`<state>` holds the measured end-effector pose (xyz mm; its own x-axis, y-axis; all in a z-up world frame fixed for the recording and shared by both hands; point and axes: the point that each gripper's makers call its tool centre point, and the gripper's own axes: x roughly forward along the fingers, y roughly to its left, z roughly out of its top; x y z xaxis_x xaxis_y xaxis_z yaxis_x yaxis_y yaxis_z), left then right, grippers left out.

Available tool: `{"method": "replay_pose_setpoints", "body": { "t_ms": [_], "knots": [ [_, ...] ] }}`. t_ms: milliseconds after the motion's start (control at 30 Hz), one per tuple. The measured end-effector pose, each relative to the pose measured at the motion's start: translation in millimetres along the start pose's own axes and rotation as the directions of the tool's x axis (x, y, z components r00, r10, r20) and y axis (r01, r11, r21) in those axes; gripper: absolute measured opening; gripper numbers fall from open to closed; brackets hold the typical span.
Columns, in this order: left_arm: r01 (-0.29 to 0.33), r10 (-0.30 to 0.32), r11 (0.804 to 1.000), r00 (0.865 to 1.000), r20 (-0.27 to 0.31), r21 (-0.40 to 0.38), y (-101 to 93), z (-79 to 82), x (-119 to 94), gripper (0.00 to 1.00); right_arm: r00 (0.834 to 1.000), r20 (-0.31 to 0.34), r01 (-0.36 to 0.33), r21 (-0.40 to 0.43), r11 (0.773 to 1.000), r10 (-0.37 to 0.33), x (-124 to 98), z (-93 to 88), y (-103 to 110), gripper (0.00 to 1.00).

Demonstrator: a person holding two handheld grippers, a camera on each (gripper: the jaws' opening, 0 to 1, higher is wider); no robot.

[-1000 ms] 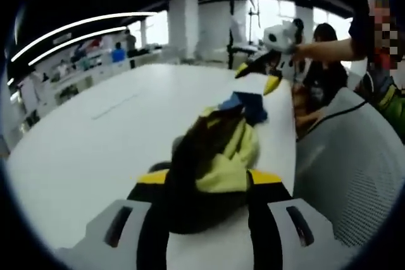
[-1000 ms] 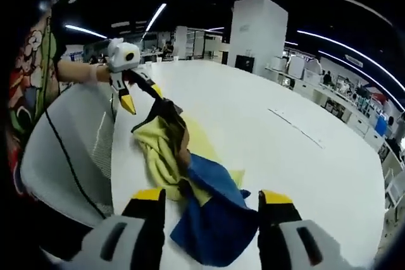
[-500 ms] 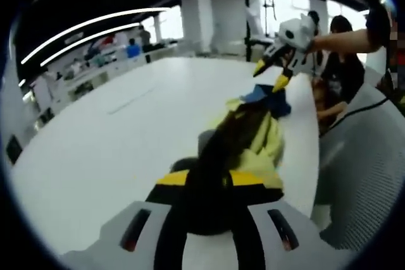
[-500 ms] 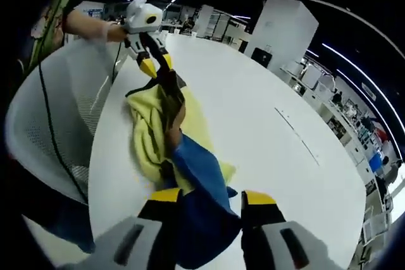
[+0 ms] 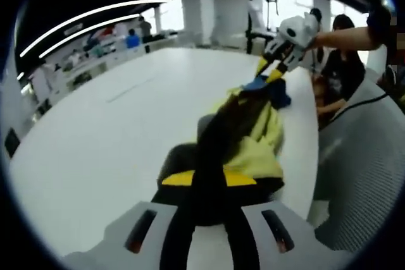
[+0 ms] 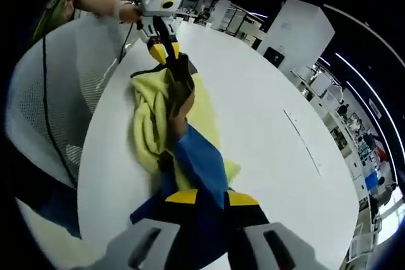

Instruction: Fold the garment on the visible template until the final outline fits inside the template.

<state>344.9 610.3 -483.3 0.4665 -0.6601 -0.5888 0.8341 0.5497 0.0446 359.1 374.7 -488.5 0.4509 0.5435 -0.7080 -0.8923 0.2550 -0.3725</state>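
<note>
A garment of yellow (image 6: 149, 124), blue (image 6: 202, 165) and dark brown cloth (image 5: 231, 128) lies stretched in a rumpled strip along the edge of the white table (image 5: 95, 137). My left gripper (image 5: 212, 178) is shut on the dark end. In the right gripper view it shows at the top (image 6: 166, 52), its yellow tips pinching that same end. My right gripper (image 6: 213, 198) is shut on the blue end; in the left gripper view it appears far off (image 5: 271, 71), held by a person's hand. A thin marked line (image 6: 304, 140) runs on the table beyond the garment.
A white mesh chair (image 5: 361, 156) stands tight against the table edge beside the garment, also seen as the mesh chair (image 6: 50, 93). A person (image 5: 338, 61) sits behind the far gripper. Bare table top (image 6: 266, 112) spreads away from the cloth.
Both pairs of jaws have closed in on the cloth; the right one stood wide open a second ago. The garment is now drawn out longer between the two grippers.
</note>
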Motion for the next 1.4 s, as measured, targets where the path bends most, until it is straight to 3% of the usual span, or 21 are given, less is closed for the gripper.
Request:
{"method": "replay_pose_setpoints", "body": {
  "t_ms": [167, 233, 467, 600, 733, 800, 1000, 1133, 1200, 1400],
  "knots": [
    [0.004, -0.004, 1.000, 1.000, -0.012, -0.007, -0.3, -3.0, 1.7, 0.06, 1.000, -0.006, 0.003, -0.020, 1.000, -0.003, 0.3, -0.4, 2.5, 0.00],
    [0.006, -0.006, 1.000, 1.000, -0.015, -0.010, -0.2, -3.3, 1.9, 0.02, 0.999, 0.006, 0.032, -0.041, 0.999, -0.032, -1.1, 2.1, -0.1, 0.00],
    [0.002, -0.002, 0.999, 1.000, -0.007, -0.032, 1.6, -2.5, 2.1, 0.00, 0.996, 0.042, 0.077, 0.007, 0.997, -0.077, -10.6, 7.9, -5.4, 0.00],
    [0.014, -0.014, 1.000, 1.000, 0.000, -0.025, 0.1, -0.5, 0.9, 0.00, 0.991, 0.068, 0.106, 0.087, 0.991, -0.112, -18.0, 11.3, -10.1, 0.00],
    [0.005, -0.004, 0.999, 1.000, 0.006, -0.046, 4.0, 4.2, -2.2, 0.00, 0.978, 0.101, 0.152, 0.264, 0.952, -0.184, -27.2, 13.9, -20.7, 0.00],
    [-0.008, 0.010, 0.998, 0.999, 0.038, -0.069, 8.6, 13.1, -5.2, 0.00, 0.971, 0.118, 0.156, 0.341, 0.927, -0.207, -32.3, 15.2, -26.2, 0.00],
    [-0.041, 0.051, 0.994, 0.994, 0.095, -0.104, 27.0, 39.5, -14.0, 0.00, 0.950, 0.166, 0.164, 0.454, 0.876, -0.264, -48.6, 21.5, -42.2, 0.00],
    [-0.047, 0.059, 0.994, 0.991, 0.118, -0.101, 35.7, 52.4, -17.9, 0.00, 0.944, 0.177, 0.166, 0.481, 0.861, -0.280, -56.5, 24.7, -49.9, 0.00],
    [-0.044, 0.058, 0.994, 0.987, 0.147, -0.098, 36.6, 66.5, -22.3, 0.00, 0.942, 0.176, 0.170, 0.482, 0.860, -0.285, -60.1, 26.5, -53.4, 0.00],
    [-0.069, 0.075, 0.997, 0.984, 0.164, -0.046, 45.2, 91.9, -34.6, 0.00, 0.928, 0.219, 0.159, 0.501, 0.850, -0.302, -77.7, 50.5, -65.4, 0.00]
  ]
}}
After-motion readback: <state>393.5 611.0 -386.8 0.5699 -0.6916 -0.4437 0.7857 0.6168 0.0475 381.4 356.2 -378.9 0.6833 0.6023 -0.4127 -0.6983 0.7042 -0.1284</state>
